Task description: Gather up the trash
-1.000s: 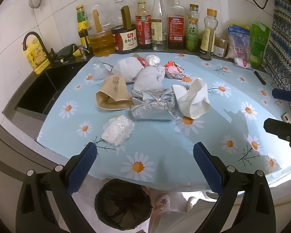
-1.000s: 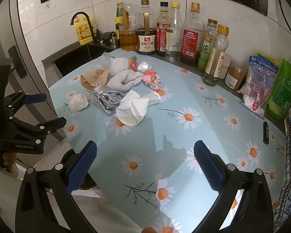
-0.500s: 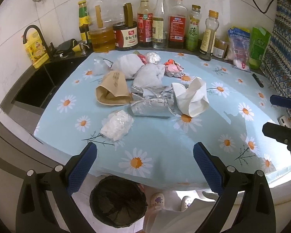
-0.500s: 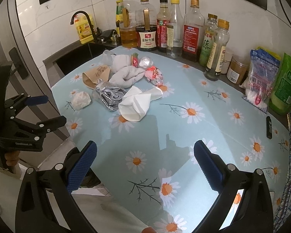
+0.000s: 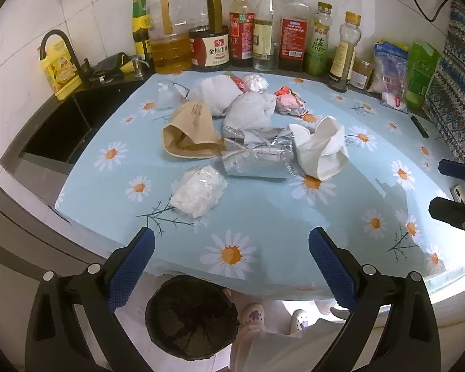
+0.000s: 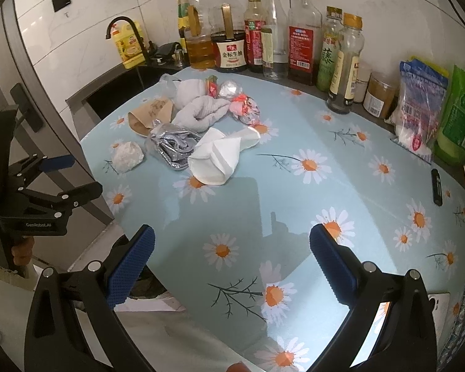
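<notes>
A pile of trash lies on the daisy-print table (image 5: 263,217): a crumpled white plastic wad (image 5: 200,190), a brown paper bag (image 5: 189,133), crushed foil (image 5: 257,155), a white paper cup (image 5: 321,148), white bags (image 5: 248,108) and a red wrapper (image 5: 288,100). A black-lined bin (image 5: 192,317) stands on the floor below the table's near edge. My left gripper (image 5: 232,266) is open and empty above the table edge. My right gripper (image 6: 232,257) is open and empty over the table's near right part. The pile also shows in the right wrist view (image 6: 195,130).
Several sauce and oil bottles (image 5: 248,31) line the back wall. A black sink (image 5: 55,130) with a tap lies left. Food packets (image 5: 403,71) stand at the back right. A black pen (image 6: 437,183) lies near the right edge. A person's feet (image 5: 276,316) show by the bin.
Both grippers have drifted slightly, so the table and pile sit a little differently in view and more of the bin shows. Nothing was grasped.
</notes>
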{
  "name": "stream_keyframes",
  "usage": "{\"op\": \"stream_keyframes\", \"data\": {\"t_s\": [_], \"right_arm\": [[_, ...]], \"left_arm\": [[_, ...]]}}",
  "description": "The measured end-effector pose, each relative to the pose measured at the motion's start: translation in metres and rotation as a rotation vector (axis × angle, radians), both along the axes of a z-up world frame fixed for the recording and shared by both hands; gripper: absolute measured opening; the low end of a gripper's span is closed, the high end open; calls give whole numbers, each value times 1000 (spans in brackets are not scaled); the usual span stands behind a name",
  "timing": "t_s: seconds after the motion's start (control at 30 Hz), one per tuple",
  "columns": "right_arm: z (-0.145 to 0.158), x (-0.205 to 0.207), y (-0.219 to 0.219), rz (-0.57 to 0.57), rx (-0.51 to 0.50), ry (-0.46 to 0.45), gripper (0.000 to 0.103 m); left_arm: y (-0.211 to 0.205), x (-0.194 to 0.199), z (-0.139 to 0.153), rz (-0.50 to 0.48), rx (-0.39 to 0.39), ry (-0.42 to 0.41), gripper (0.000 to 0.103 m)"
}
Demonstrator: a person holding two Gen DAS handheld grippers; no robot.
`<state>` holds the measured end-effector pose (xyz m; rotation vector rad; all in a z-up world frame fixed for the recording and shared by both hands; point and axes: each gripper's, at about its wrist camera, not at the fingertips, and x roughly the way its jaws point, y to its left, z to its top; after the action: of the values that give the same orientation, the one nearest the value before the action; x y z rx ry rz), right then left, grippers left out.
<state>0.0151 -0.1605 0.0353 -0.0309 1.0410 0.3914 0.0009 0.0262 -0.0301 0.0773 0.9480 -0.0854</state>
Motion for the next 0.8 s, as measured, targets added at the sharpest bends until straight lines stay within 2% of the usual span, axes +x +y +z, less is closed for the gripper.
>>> {"op": "stream_keyframes", "data": {"t_s": [0.37, 0.53, 0.8], "right_arm": [[-14, 17, 18, -6, -45, 32, 99], [-22, 29, 32, -12, -84, 30, 99], [-47, 55, 52, -23, -106, 91, 99]], "left_arm": [[21, 21, -20, 5, 25, 49, 97], [28, 34, -29, -20, 38, 70, 97], [39, 63, -43, -64, 46, 101, 97]]}}
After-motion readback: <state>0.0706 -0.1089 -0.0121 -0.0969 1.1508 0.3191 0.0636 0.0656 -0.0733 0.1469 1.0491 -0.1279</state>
